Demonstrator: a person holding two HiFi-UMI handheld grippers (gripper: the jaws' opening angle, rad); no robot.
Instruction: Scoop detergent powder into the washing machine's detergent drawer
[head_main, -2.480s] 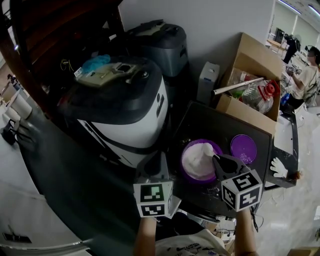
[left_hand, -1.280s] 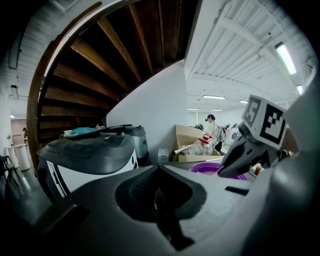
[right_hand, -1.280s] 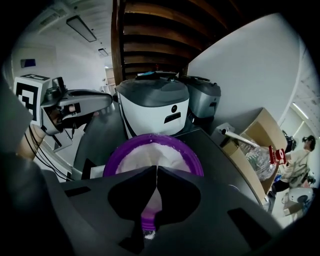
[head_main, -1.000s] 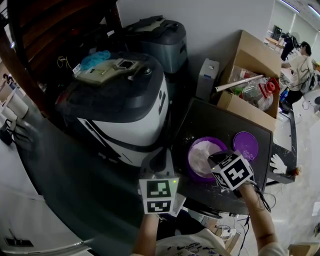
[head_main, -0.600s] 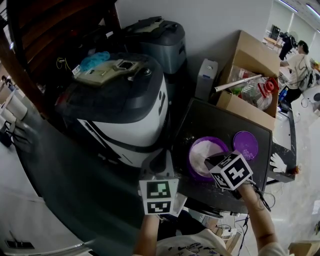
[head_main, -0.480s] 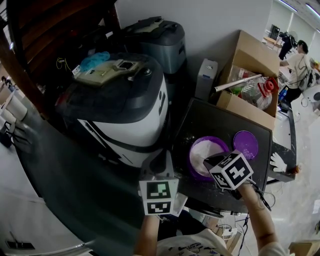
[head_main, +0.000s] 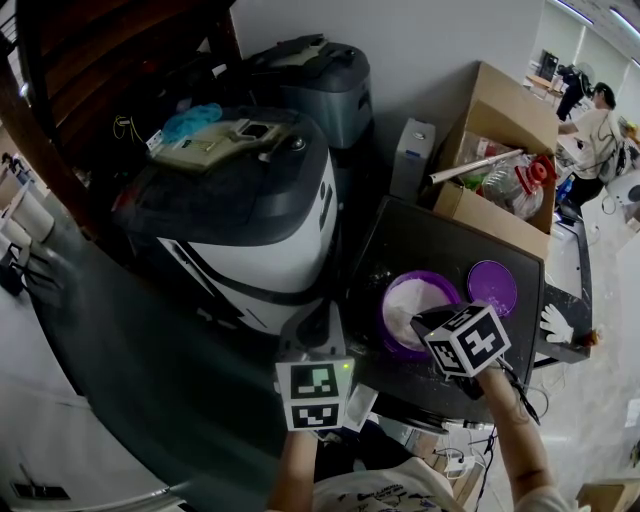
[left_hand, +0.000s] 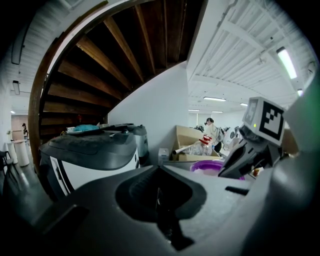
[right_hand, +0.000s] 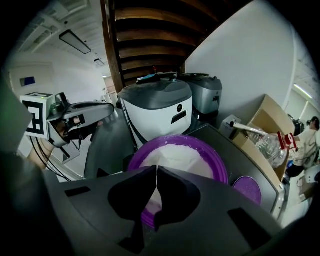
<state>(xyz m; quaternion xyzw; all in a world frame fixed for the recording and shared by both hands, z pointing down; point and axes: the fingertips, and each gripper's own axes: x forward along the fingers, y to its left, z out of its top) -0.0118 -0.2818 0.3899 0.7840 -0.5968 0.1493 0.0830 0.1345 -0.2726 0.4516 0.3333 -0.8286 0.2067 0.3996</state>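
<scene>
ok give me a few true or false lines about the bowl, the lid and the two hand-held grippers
The purple bowl holds white powder. True.
The purple lid sits on the bowl. False: it lies beside it on the dark table.
The left hand-held gripper holds a scoop. False: its jaws are shut on nothing.
The right hand-held gripper is at the bowl. True: it is shut on what looks like a white scoop.
A cardboard box stands beyond the table. True.

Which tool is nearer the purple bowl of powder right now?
Right. The right tool is over the near rim of the purple bowl; the left tool is apart, to its left, by the white machine.
</scene>
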